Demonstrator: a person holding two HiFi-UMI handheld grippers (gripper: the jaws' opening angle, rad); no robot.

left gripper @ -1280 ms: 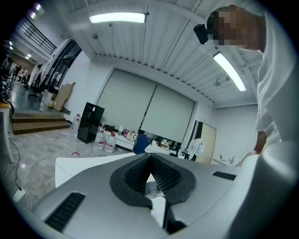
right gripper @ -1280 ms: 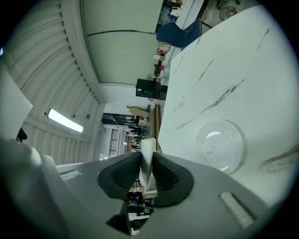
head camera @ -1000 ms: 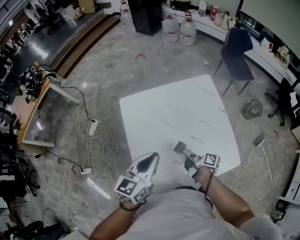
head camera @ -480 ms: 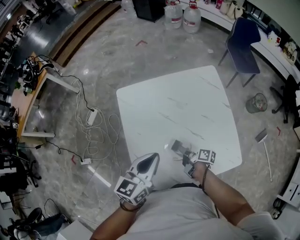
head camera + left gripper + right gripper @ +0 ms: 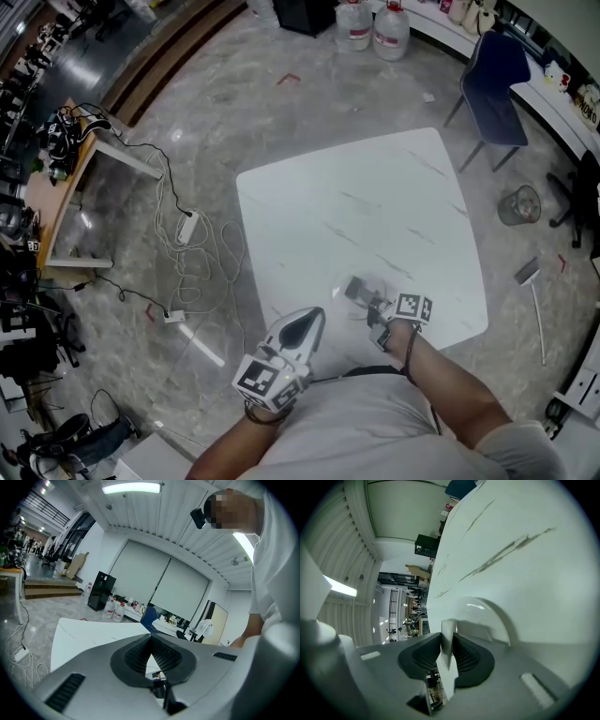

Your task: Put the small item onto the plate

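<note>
The right hand-held gripper (image 5: 447,641) clamped the small item (image 5: 446,626) just short of the plate (image 5: 487,613); placement was not yet done. The left hand-held gripper (image 5: 151,637) was closed and empty.

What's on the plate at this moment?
Nothing shows on the plate; its near part is covered by the right gripper, shut on a thin white item.
</note>
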